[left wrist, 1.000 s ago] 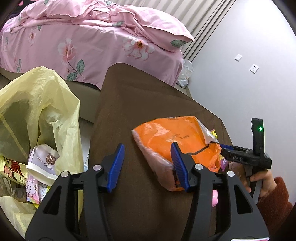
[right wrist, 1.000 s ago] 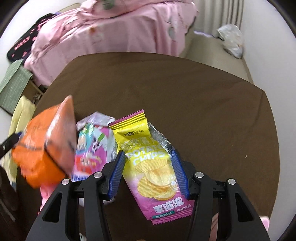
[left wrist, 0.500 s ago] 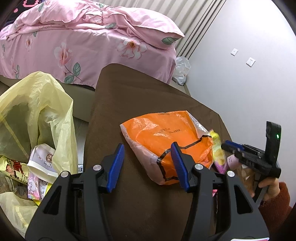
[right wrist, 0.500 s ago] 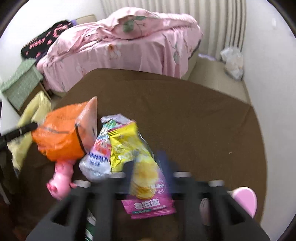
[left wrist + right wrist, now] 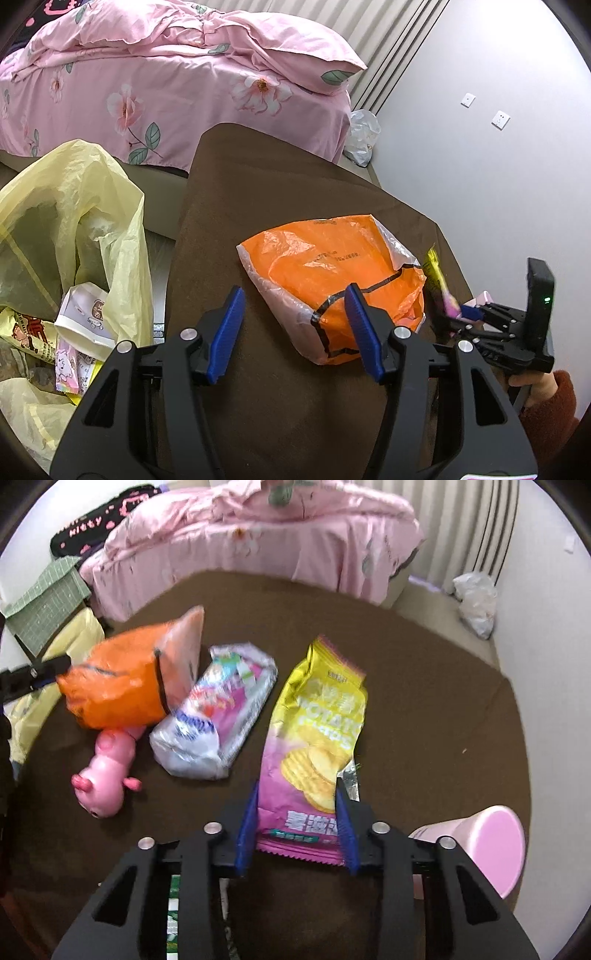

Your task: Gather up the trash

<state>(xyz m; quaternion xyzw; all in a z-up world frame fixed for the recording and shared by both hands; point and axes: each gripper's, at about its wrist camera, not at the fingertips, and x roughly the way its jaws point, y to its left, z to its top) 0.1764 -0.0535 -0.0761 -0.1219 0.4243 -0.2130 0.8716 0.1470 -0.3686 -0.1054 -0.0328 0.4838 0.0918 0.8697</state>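
My right gripper [image 5: 297, 825] is shut on the bottom end of a yellow and purple potato chip bag [image 5: 317, 738] and holds it above the brown table [image 5: 424, 686]. The bag's edge also shows in the left wrist view [image 5: 437, 282]. My left gripper [image 5: 295, 332] is open and empty, just in front of an orange plastic bag [image 5: 332, 273] lying on the table; it also shows in the right wrist view [image 5: 122, 679]. A silver and pink snack wrapper [image 5: 218, 712] lies beside the orange bag. A yellow trash bag [image 5: 70, 221] with several wrappers inside stands left of the table.
A pink pig toy [image 5: 105, 775] lies on the table near the orange bag. A pink cup [image 5: 484, 845] lies on its side at the right. A pink bed [image 5: 166, 85] stands behind the table. A white wall [image 5: 498, 166] is at the right.
My right gripper closed on the chip bag and lifted it off the table, pulling back. My left gripper stayed open near the orange bag.
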